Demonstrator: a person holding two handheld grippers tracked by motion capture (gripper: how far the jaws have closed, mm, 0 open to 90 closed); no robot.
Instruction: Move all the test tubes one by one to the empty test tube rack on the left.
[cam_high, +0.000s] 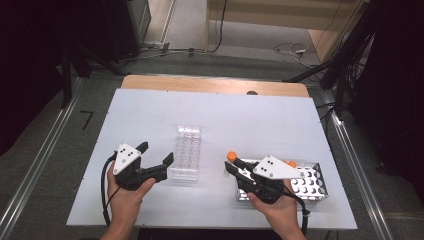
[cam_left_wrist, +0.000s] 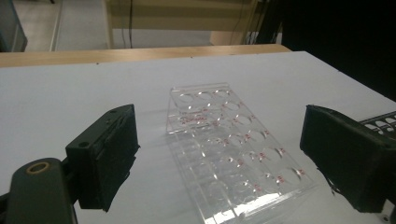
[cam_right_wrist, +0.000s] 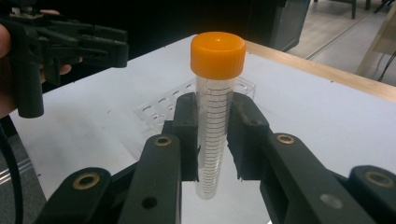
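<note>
The right gripper (cam_right_wrist: 214, 135) is clamping an upright clear tube (cam_right_wrist: 212, 135) with an orange cap (cam_right_wrist: 217, 53), holding it between the metal rack (cam_high: 312, 185) and the clear plastic rack (cam_left_wrist: 233, 149). The left gripper (cam_high: 156, 154) is hovering wide open just beside that clear rack.

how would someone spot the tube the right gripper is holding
On the white table, look right of the clear rack to the right gripper. Between its jaws stands a clear, graduated tube. Its orange cap is up, and it is held outside the metal rack.
</note>
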